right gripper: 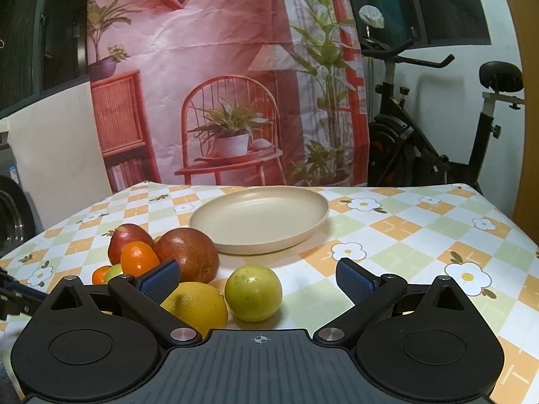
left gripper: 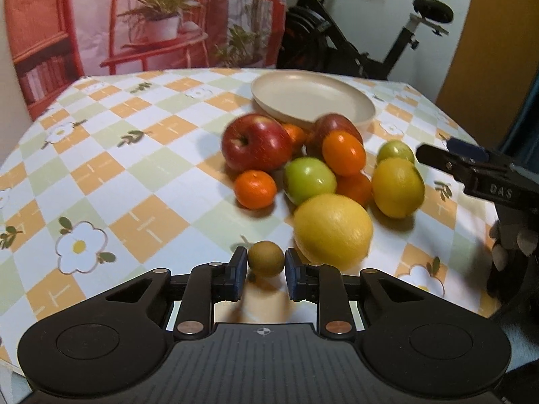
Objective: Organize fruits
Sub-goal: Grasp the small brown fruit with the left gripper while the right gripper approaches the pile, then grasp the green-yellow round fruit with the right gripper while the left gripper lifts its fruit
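between left gripper (left gripper: 263, 264) pads a small brown fruit (left gripper: 265, 258) is clamped near the lemon (left gripper: 333, 229); right gripper (right gripper: 257, 277) is spread wide, nothing gripped, before the plate (right gripper: 259, 217).

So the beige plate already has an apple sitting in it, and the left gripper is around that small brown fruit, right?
Not quite. The beige plate holds nothing; the right wrist view shows its inside bare, and the red apples lie on the tablecloth in front of it. The rest holds: the left gripper brackets the small brown fruit.
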